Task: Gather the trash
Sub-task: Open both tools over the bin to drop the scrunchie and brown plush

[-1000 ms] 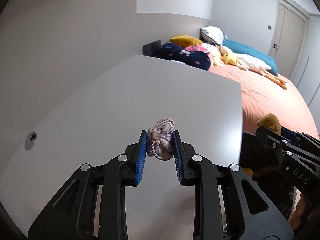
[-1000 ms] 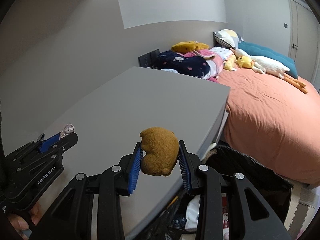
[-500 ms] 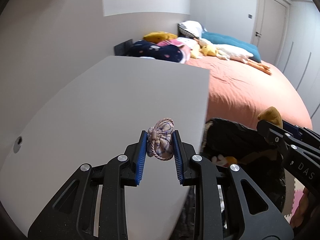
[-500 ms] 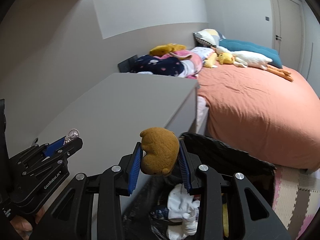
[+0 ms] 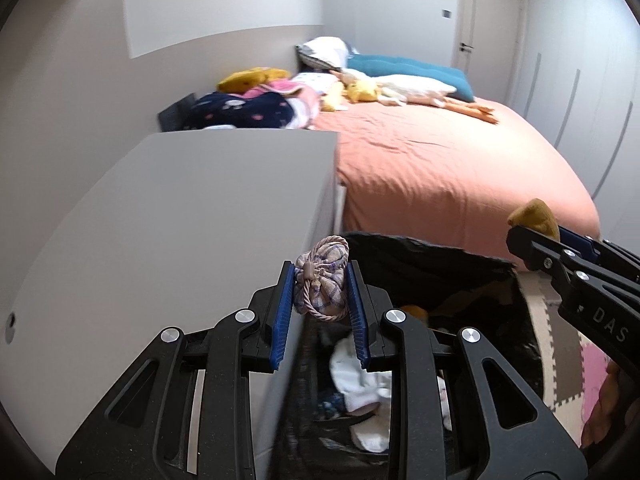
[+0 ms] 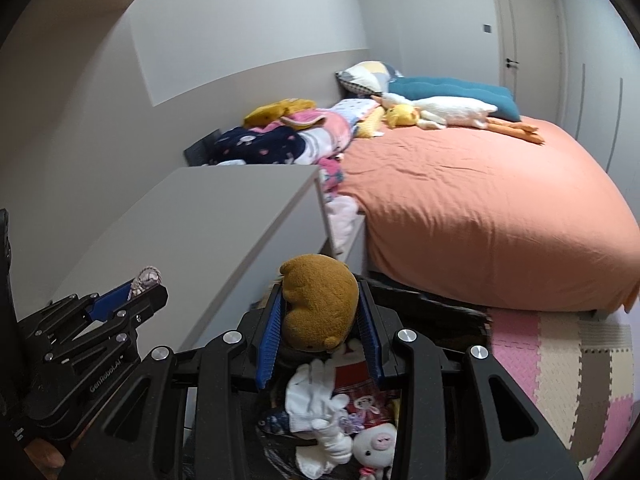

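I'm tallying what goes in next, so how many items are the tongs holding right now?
2. The left tongs grip a plaid drawstring pouch at the black trash bag's rim; the right tongs grip a brown plush toy above it.

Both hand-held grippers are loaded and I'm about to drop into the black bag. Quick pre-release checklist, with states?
1. Left hand-held gripper clamps the plaid pouch: ok.
2. Right hand-held gripper clamps the brown plush: ok.
3. Brown plush over the trash bag opening: ok.
4. Plaid pouch clear of the grey tabletop edge: cannot tell, it sits right at the bag's rim.
5. Bag open, room above the white glove: ok.
6. The two grippers apart: ok.
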Action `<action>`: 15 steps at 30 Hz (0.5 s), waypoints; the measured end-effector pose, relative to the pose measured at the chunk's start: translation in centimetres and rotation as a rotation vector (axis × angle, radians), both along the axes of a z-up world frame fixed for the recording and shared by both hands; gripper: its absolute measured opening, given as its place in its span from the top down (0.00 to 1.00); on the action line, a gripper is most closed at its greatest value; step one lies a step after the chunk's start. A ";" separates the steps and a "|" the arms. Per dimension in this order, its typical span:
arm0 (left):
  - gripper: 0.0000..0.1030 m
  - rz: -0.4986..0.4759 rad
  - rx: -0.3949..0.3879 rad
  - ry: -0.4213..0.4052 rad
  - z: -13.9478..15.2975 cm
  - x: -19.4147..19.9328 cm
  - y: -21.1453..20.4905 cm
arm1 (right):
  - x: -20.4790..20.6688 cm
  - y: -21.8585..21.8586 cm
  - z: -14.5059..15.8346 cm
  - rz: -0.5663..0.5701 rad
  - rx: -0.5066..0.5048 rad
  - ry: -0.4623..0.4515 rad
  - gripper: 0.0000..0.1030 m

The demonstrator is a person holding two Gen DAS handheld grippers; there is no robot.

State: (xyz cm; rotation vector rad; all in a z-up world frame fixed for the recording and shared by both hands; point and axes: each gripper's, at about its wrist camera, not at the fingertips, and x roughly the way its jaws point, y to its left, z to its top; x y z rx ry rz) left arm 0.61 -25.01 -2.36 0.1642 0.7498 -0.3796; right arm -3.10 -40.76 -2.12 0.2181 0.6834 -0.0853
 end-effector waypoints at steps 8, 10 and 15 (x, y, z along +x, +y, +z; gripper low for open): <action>0.67 -0.128 0.009 0.047 -1.1 -0.9 -3.2 | -1.5 -3.3 0.1 -0.095 -0.024 -0.005 0.63; 0.24 -0.155 0.030 0.053 -1.5 -1.4 -3.7 | -1.8 -4.2 0.3 -0.132 -0.023 -0.008 0.43; 0.06 -0.240 0.097 0.036 -2.3 -2.9 -5.0 | -2.5 -5.5 0.8 -0.196 -0.033 -0.037 0.15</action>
